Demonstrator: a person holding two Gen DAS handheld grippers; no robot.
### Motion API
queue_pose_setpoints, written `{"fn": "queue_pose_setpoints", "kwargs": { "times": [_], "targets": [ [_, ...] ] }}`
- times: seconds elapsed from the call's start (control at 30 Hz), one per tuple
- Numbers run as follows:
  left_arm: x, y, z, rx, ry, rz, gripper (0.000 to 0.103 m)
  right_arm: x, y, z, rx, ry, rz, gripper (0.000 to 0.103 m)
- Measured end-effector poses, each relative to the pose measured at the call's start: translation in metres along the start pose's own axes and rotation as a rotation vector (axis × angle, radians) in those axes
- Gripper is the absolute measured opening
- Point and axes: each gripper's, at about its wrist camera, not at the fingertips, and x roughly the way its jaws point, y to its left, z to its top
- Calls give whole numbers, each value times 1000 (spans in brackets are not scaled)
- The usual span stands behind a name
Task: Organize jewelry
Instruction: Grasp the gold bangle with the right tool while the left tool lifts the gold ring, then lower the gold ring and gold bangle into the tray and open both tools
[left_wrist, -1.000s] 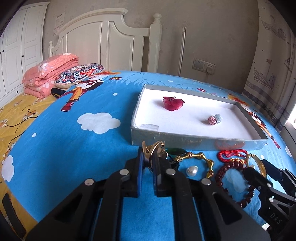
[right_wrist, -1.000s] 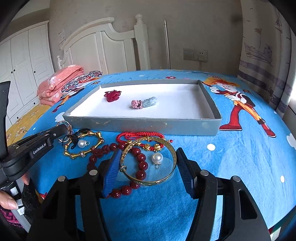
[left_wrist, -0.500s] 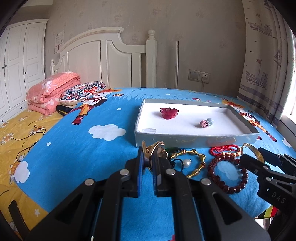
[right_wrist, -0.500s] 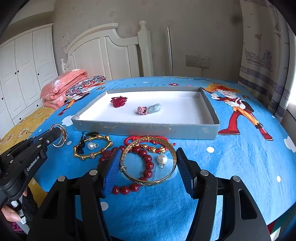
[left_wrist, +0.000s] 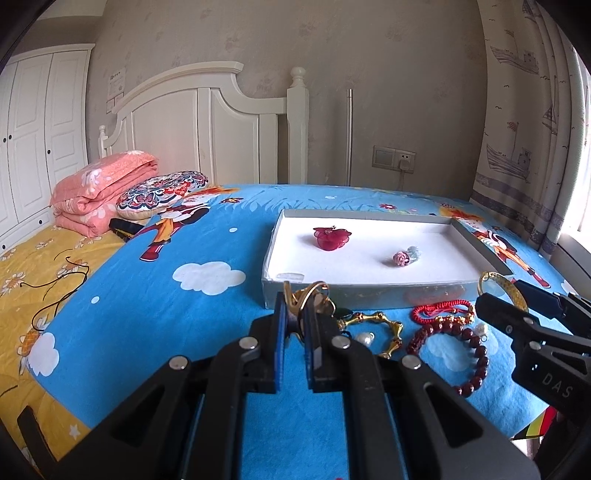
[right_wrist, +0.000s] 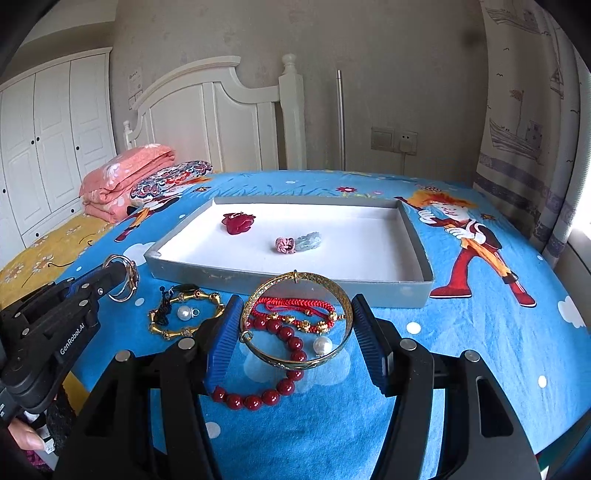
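My left gripper is shut on a small gold ring piece, held above the bed in front of the grey tray; it also shows in the right wrist view. My right gripper is shut on a gold bangle and holds it above the bed. The tray holds a red flower piece and a pink and pale blue charm. On the blue sheet lie a dark red bead bracelet, a red cord bracelet, a gold link bracelet and a pearl.
A folded pink quilt and a patterned pillow lie at the far left of the bed. A white headboard stands behind. A curtain hangs at the right. The bed's near edge is just below the grippers.
Both grippers have risen and drawn back from the sheet, each still holding its piece. The bangle is lifted off the bead bracelet.
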Motion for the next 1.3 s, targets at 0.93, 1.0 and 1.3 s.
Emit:
{"fn": "queue_pose_setpoints", "kwargs": {
  "times": [0.93,1.0,1.3],
  "targets": [
    [105,-52,84,103,97,-74,9,84,-41,89,-9,49,-79,58],
    [114,-52,86,91,113,-65,9,94,-44,90,-5,69,-79,58],
    [135,-39,83,64,166,-32,38,104,-48,88,21,94,-79,68]
  ]
}}
